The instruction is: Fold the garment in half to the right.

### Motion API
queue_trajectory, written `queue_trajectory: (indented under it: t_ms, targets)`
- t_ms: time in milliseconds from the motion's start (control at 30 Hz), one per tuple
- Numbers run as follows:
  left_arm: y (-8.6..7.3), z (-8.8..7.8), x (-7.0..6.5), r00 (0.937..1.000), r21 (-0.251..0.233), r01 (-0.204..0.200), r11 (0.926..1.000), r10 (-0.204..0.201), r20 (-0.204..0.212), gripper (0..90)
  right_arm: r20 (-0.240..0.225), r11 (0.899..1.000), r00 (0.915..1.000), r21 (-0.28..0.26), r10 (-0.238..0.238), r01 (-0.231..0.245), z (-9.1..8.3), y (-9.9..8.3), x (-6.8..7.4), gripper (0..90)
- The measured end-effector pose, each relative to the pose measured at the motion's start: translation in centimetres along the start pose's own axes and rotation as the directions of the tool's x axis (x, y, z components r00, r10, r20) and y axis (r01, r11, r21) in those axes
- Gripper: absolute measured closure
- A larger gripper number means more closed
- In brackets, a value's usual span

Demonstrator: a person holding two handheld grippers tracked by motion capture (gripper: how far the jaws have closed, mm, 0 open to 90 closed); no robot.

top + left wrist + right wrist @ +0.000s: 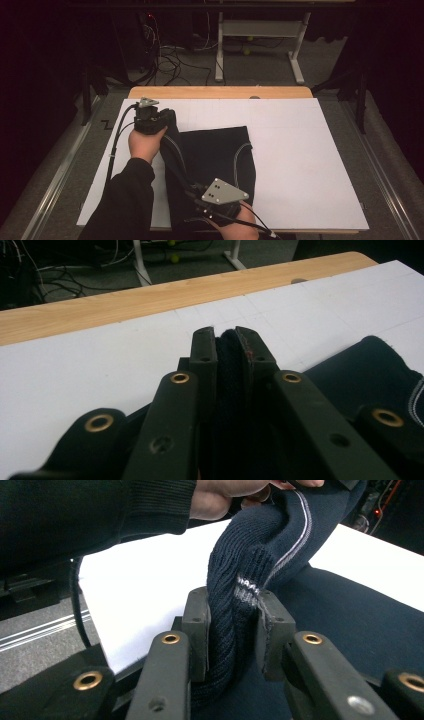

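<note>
White sheet [300, 165] covers the wooden worktop [220, 92]; cables on grey floor behind. Dark navy knit garment [215, 155] with pale piping lies on the sheet, left of centre. A small woven tag at its ribbed edge is too blurred to read. Left gripper [226, 347] clamps a fabric fold at the far corner; right gripper [232, 625] pinches the ribbed hem near the front edge.

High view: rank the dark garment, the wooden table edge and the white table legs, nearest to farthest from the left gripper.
1. Dark garment, clamped in the left gripper.
2. Wooden table edge, just beyond it.
3. White table legs, far back on the floor.
</note>
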State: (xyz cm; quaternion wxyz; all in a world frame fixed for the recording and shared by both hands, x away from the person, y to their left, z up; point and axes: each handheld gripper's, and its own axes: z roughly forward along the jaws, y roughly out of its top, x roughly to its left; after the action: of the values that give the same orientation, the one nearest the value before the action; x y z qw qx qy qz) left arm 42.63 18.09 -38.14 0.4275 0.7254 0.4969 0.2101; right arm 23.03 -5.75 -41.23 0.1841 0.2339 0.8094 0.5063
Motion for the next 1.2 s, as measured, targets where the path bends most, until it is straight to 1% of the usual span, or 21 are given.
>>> queue_trajectory:
  t_ms: [133, 267, 400, 467, 567, 767, 833, 1000, 1200]
  targets:
    - [0.5, 1.0, -1.2, 0.9998, 0.009, -0.019, 0.9998, 0.019, -0.002, 76.2, 0.011, 1.000, 0.9999, 0.003, 0.012, -0.012, -0.6, -0.8, -0.7, 71.4]
    - [0.8, 1.8, -2.2, 0.9998, 0.018, -0.019, 0.9997, 0.019, 0.001, 76.2, 0.025, 1.000, 0.9994, 0.012, 0.024, -0.024, -1.3, -1.7, -1.2, 71.2]
    - [1.0, 2.7, -3.6, 0.9995, 0.027, -0.031, 0.9992, 0.031, 0.008, 76.1, 0.035, 0.999, 0.9988, 0.021, 0.033, -0.034, -1.9, -2.6, -1.7, 70.6]
    - [1.1, 3.1, -4.1, 0.9994, 0.030, -0.032, 0.9990, 0.032, 0.014, 76.0, 0.042, 0.999, 0.9986, 0.025, 0.033, -0.034, -2.2, -3.0, -2.0, 70.4]
    - [1.2, 3.8, -4.9, 0.9991, 0.032, -0.038, 0.9988, 0.037, 0.019, 75.7, 0.055, 0.998, 0.9972, 0.032, 0.050, -0.052, -2.7, -3.7, -2.4, 70.0]
    - [1.1, 5.0, -6.4, 0.9981, 0.046, -0.053, 0.9975, 0.052, 0.035, 75.7, 0.075, 0.997, 0.9958, 0.055, 0.054, -0.058, -3.5, -5.1, -3.0, 69.6]
    - [0.9, 5.4, -6.7, 0.9980, 0.052, -0.052, 0.9973, 0.050, 0.037, 75.6, 0.078, 0.996, 0.9948, 0.064, 0.064, -0.069, -3.7, -5.5, -3.2, 69.3]
    - [0.7, 6.1, -7.3, 0.9974, 0.062, -0.055, 0.9966, 0.051, 0.051, 75.6, 0.090, 0.993, 0.9932, 0.083, 0.073, -0.081, -4.2, -6.3, -3.4, 69.1]
    - [0.8, 6.8, -8.1, 0.9965, 0.068, -0.056, 0.9962, 0.051, 0.065, 75.0, 0.101, 0.991, 0.9910, 0.088, 0.087, -0.096, -4.9, -6.9, -3.7, 69.1]
